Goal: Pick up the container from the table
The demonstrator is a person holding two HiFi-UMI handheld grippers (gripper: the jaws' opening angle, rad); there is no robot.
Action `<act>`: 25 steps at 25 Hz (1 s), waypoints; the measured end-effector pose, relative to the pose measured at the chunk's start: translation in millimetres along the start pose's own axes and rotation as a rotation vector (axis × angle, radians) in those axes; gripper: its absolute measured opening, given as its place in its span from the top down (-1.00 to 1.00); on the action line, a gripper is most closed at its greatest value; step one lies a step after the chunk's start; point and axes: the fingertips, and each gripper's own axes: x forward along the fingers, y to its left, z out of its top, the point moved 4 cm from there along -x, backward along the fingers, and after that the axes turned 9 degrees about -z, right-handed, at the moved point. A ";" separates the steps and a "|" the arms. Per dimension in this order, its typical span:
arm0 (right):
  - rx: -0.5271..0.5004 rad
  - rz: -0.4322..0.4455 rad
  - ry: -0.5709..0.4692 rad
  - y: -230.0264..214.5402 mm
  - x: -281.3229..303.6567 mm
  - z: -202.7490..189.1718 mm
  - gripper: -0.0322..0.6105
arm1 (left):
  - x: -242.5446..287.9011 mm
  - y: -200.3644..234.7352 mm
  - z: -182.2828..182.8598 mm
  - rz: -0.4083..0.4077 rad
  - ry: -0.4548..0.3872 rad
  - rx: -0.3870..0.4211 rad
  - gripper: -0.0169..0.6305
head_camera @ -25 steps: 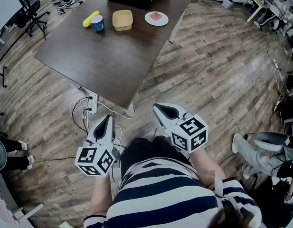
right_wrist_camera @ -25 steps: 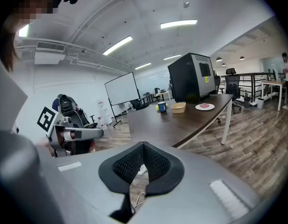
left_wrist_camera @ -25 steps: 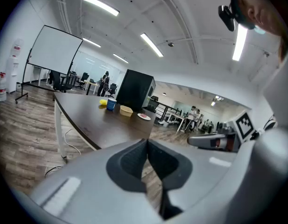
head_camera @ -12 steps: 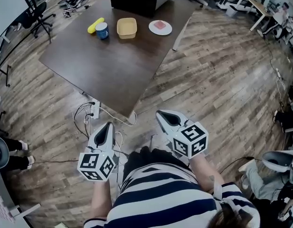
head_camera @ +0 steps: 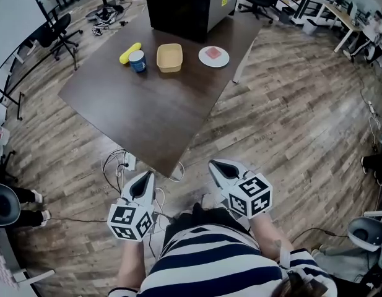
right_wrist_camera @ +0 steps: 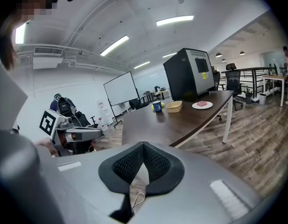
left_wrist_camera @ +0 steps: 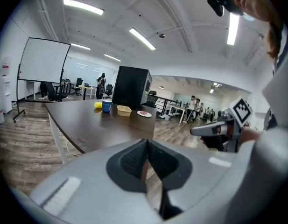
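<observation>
Tan container (head_camera: 169,57) on far part of table (head_camera: 147,107), between blue cup (head_camera: 137,60) and white plate (head_camera: 213,55), well apart from both tongs; left tongs (head_camera: 143,179) and right tongs (head_camera: 218,166) closed, empty; container looks light, thin plastic, may flex; pinch one side wall at rim.

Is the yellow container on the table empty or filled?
Looks empty: the head view looks down into the upright yellow container and shows only its plain yellow inside.
</observation>
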 end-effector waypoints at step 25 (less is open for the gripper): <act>-0.051 0.072 0.031 -87.0 72.1 52.1 0.91 | 116.2 28.6 70.9 0.041 0.095 0.158 0.95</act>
